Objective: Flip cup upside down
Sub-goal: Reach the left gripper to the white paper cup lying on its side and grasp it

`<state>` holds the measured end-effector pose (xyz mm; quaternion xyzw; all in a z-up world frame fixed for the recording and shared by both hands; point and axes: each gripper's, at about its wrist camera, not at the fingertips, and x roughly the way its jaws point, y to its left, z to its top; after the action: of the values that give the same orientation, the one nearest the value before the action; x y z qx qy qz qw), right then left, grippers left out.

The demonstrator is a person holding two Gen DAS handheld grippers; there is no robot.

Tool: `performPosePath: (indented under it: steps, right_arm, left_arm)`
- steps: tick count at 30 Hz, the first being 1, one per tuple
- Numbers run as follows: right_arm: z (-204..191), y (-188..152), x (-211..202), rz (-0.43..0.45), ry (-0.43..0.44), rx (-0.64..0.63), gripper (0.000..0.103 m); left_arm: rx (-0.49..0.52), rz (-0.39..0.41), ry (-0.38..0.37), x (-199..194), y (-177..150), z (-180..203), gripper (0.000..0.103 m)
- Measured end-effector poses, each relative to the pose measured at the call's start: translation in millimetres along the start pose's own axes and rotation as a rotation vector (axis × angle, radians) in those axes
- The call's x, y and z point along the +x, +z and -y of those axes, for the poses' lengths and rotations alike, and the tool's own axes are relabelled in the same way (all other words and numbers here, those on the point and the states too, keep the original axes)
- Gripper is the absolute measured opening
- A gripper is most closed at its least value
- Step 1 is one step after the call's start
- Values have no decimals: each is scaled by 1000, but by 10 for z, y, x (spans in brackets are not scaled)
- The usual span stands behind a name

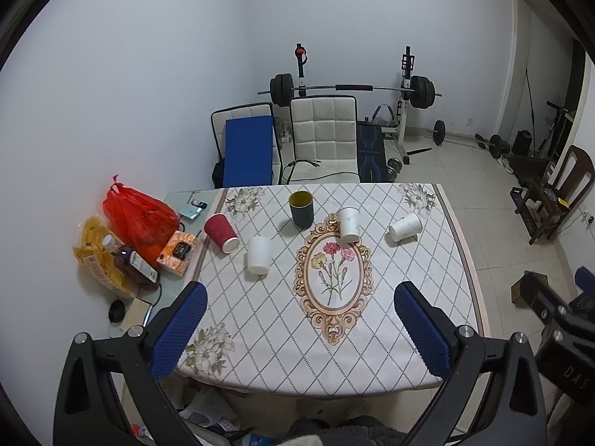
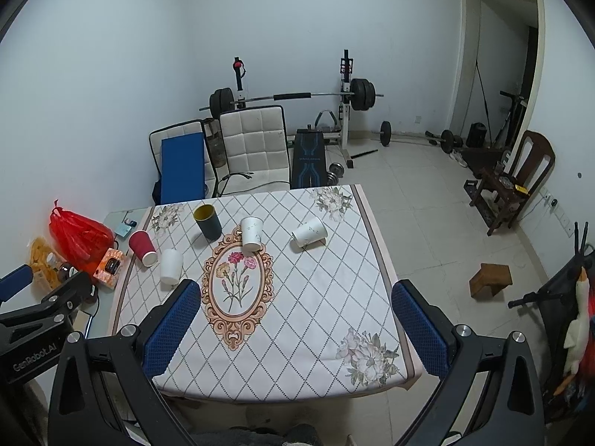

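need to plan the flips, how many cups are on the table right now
5, none seemingly hidden: red cup at the left edge, plain white cup beside it, dark cup upright at the back, patterned white cup by the oval frame, another patterned cup on its side, right.

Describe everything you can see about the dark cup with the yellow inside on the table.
The dark cup is a straight-sided tumbler, dark teal-grey outside and mustard yellow inside, with no handle; it looks like matte plastic or ceramic. It stands upright, mouth open upward, and looks empty as far as the view shows. It sits on the patterned tablecloth toward the far edge, just behind the flower medallion's frame. Nothing else touches it; the other cups stand or lie apart from it.
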<state>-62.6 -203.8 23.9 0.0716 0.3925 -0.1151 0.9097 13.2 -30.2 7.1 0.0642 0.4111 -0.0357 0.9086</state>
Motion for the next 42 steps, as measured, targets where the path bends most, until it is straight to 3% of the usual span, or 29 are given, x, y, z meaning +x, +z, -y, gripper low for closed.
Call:
performPosePath:
  steps: [6, 12, 20, 30, 42]
  right_arm:
    - [294, -41, 572, -99, -28, 41, 103]
    - [641, -208, 1444, -226, -41, 60, 103]
    - [926, -415, 2668, -375, -83, 70, 103]
    - [1087, -435, 3939, -529, -126, 146, 103]
    - [1212, -336, 5056, -640, -142, 172, 103]
  left_arm:
    - [44, -91, 35, 707, 37, 364, 103]
    - [122, -132, 66, 1322, 49, 753, 103]
    - [223, -226, 7, 2198, 208, 1221, 103]
    - [350, -360, -51, 3393, 447, 1579, 103]
    - [482, -460, -91, 4475, 724, 2017, 103]
